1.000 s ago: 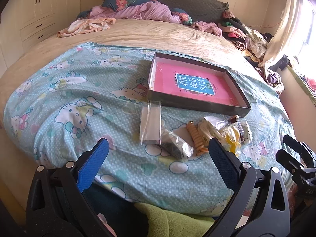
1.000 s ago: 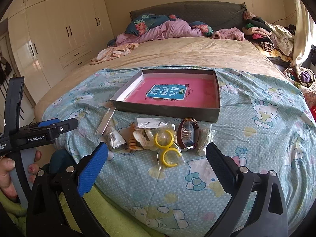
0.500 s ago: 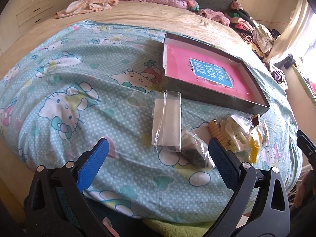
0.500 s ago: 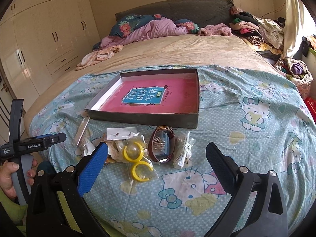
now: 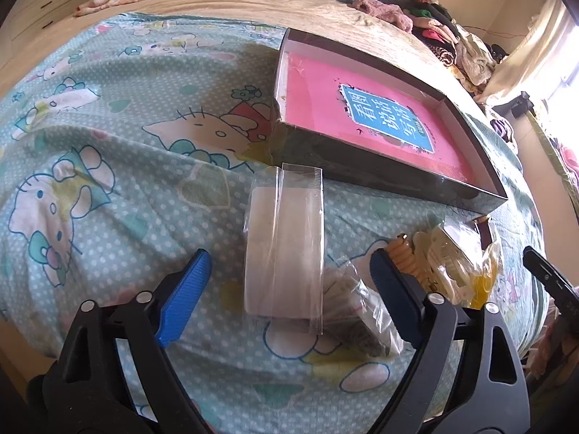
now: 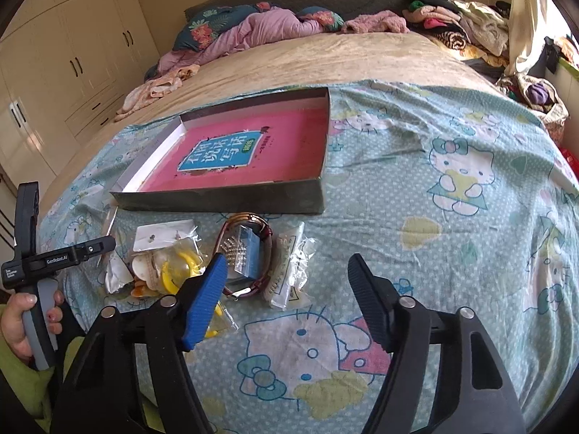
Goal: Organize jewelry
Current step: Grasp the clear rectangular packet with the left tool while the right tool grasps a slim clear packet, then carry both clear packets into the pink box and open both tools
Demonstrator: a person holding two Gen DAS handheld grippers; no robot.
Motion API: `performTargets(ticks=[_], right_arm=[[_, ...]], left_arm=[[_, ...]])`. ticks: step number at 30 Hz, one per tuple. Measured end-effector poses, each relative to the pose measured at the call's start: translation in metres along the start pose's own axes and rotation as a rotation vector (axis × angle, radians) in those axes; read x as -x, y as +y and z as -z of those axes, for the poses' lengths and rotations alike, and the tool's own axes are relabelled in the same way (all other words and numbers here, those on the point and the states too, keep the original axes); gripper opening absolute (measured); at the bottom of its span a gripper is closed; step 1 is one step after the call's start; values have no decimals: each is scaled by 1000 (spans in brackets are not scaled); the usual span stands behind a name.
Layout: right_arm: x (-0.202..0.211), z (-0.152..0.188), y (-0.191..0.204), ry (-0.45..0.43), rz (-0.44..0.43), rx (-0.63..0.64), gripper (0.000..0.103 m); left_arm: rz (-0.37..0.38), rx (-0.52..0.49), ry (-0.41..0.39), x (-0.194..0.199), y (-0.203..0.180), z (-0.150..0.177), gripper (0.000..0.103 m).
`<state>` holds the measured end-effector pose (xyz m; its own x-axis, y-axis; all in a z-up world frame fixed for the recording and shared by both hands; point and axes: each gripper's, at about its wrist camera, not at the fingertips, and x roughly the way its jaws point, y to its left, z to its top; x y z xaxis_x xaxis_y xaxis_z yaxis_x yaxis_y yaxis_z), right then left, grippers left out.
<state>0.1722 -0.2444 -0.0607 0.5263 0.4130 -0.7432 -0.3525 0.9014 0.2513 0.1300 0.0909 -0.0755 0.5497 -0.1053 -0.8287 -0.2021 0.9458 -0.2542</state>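
Bed (image 6: 325, 54) spread with a cartoon-cat sheet (image 6: 452, 253), jewelry laid out near its foot.
A shallow box (image 6: 224, 200) sits mid-sheet; just before it lie a clear sleeve (image 5: 286, 249), bagged yellow rings (image 6: 177, 271), a watch (image 6: 246, 256); clothes (image 6: 253, 29) heaped by the headboard.

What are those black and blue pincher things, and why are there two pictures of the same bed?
They are two claws that a person holds, one in each hand, each with a small camera looking along its fingers. One picture comes from the left claw, the other from the right claw. In the right claw's picture you can see the person's hand holding the other claw's handle. On the cartoon-cat bedsheet lies a shallow box with a pink book inside. In front of it sit small bags of jewelry: a long clear bag, yellow rings and a watch. Both claws are closing, but neither holds anything yet.
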Motion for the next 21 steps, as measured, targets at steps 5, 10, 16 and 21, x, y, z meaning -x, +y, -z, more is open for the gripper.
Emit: performTargets(ticks=[5,10,16,21], right_arm=[[-22,1,-7,56,-26,-33,38],[-40,1,-13,99,-71,-85,31],[-48,-1,-13,95,-86,-93,27],[-44,-2,-18,81,-92,-100,25]], left_arm=[[-6,-4,-5,-6,-2,-3,69],[-5,-7,-17,-7,-1,-6,58],[-12,-21,-33,-7,0,-8,38],[-4,-32,-47,-3,-1,-11,33]])
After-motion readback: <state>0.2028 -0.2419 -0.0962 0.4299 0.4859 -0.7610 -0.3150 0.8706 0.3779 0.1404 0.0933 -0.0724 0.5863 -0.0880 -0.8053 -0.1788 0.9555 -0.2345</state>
